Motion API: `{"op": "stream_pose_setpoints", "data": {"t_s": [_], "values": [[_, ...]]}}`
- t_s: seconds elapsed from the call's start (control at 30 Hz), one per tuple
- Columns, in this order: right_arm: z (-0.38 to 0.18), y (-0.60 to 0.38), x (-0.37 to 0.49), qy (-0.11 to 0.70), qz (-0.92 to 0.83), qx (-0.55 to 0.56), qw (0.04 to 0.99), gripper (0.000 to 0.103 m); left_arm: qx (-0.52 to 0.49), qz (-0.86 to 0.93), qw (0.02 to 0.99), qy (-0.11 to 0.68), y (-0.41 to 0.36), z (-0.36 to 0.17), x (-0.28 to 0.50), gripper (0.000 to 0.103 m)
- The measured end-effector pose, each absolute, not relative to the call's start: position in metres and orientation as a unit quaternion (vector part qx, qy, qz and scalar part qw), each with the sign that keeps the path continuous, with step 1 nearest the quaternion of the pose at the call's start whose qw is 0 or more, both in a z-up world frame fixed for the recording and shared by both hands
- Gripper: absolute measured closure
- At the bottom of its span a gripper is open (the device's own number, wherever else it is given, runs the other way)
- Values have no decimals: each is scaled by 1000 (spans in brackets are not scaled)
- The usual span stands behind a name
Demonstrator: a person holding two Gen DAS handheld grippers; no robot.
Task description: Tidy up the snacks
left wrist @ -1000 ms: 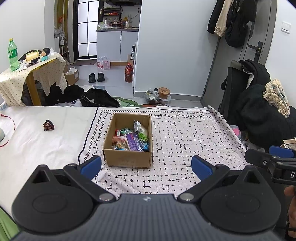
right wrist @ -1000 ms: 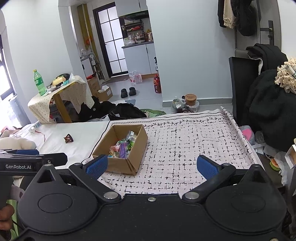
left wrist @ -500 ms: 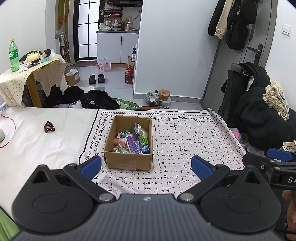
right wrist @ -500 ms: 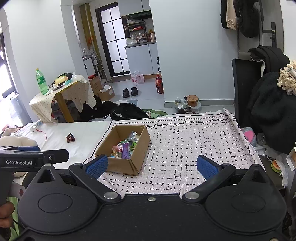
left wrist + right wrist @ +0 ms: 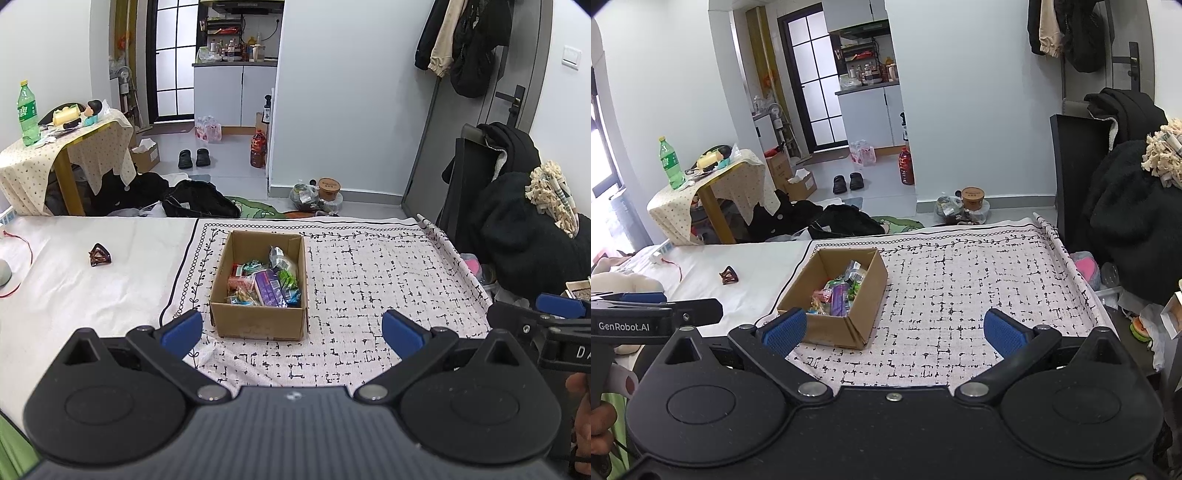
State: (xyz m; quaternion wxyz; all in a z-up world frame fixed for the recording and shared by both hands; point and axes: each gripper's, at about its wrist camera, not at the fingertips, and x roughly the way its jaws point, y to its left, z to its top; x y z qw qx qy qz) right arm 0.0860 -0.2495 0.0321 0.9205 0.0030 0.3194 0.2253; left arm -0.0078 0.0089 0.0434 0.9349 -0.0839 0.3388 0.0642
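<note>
Cardboard box point(image 5: 260, 288) sits on patterned cloth point(image 5: 373, 280), left part of it, open top; snack packets point(image 5: 264, 282) piled inside, purple one point(image 5: 271, 291) on top; my left gripper point(image 5: 291, 330) wide open, empty, just short of box; my right gripper point(image 5: 892, 328) also spread, empty, box ahead-left; brown hair clip point(image 5: 99, 254) on white sheet point(image 5: 85, 280), well left of box.

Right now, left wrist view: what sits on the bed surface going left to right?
Red cord → brown hair clip → cardboard box of snacks → bare patterned cloth → right gripper at the frame edge.
</note>
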Motion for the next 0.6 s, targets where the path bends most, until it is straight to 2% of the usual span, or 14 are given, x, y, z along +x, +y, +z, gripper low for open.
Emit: {"op": "stream_pose_setpoints", "data": {"t_s": [0.6], "values": [[30,-252,88,323,223,7,920,0,-85,59,934,343,8,41,-8,0]]}}
